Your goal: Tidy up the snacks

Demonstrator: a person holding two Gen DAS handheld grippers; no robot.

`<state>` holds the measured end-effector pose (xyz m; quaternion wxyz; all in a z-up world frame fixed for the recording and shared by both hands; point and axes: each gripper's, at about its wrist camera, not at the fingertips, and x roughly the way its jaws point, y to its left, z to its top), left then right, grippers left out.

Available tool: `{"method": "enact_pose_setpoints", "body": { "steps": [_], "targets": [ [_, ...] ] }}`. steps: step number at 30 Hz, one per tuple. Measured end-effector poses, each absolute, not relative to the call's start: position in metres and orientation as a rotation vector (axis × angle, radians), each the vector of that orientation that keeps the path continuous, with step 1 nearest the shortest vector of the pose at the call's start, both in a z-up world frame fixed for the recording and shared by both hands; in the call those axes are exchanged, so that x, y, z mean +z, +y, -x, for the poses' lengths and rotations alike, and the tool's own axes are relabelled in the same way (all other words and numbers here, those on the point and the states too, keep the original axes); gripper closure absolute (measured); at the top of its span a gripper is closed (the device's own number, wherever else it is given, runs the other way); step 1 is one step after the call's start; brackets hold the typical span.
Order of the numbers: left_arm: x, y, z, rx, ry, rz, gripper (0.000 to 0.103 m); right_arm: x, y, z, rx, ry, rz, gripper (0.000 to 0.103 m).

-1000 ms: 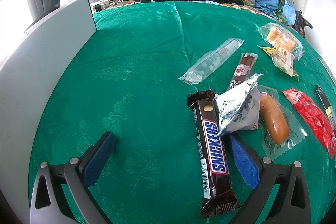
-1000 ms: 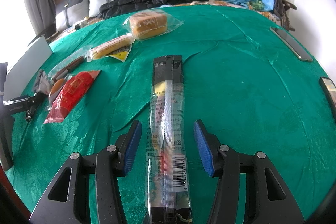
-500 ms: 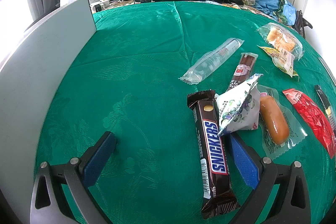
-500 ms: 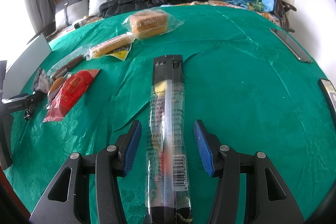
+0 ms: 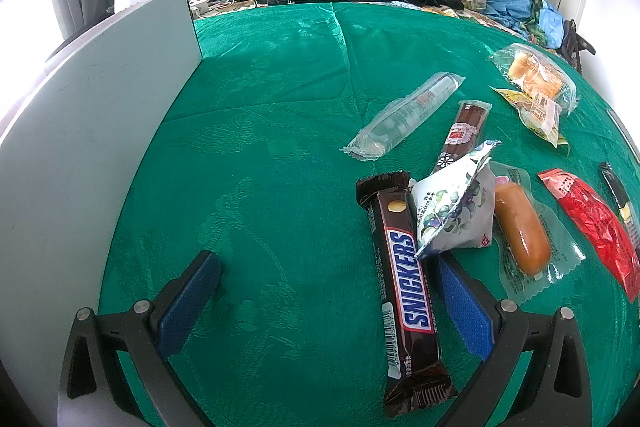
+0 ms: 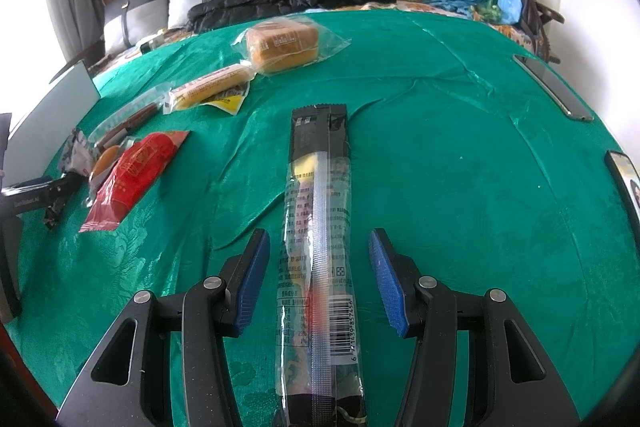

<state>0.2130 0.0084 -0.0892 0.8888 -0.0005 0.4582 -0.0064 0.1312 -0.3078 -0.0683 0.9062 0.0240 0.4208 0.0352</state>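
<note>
In the left wrist view my left gripper (image 5: pixel 326 267) is open wide and low over the green cloth. A Snickers bar (image 5: pixel 404 279) lies lengthwise between its fingers, close beside the right pad (image 5: pixel 460 299) and far from the left one. A white floral pouch (image 5: pixel 456 211) leans on the bar's far end. In the right wrist view my right gripper (image 6: pixel 319 247) is open, and a long black-and-clear snack packet (image 6: pixel 318 211) lies flat between the jaws. A small gap shows on each side of the packet, so neither pad presses it.
A pale board (image 5: pixel 80 147) stands along the left. A sausage pack (image 5: pixel 520 231), red packet (image 5: pixel 592 223), clear tube pack (image 5: pixel 404 115), brown stick (image 5: pixel 464 131) and bread pack (image 6: pixel 284 43) lie scattered. Two phones (image 6: pixel 552 87) lie at the right edge. Bare cloth stretches ahead left.
</note>
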Motion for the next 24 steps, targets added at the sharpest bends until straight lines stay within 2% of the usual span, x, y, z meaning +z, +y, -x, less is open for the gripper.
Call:
{"method": "enact_pose_setpoints", "body": {
  "steps": [24],
  "targets": [
    [-0.0891,0.0085,-0.2128,-0.013,0.952,0.001,0.000,-0.0682,-0.3032,-0.1318,0.070,0.877,-0.022,0.044]
  ]
}}
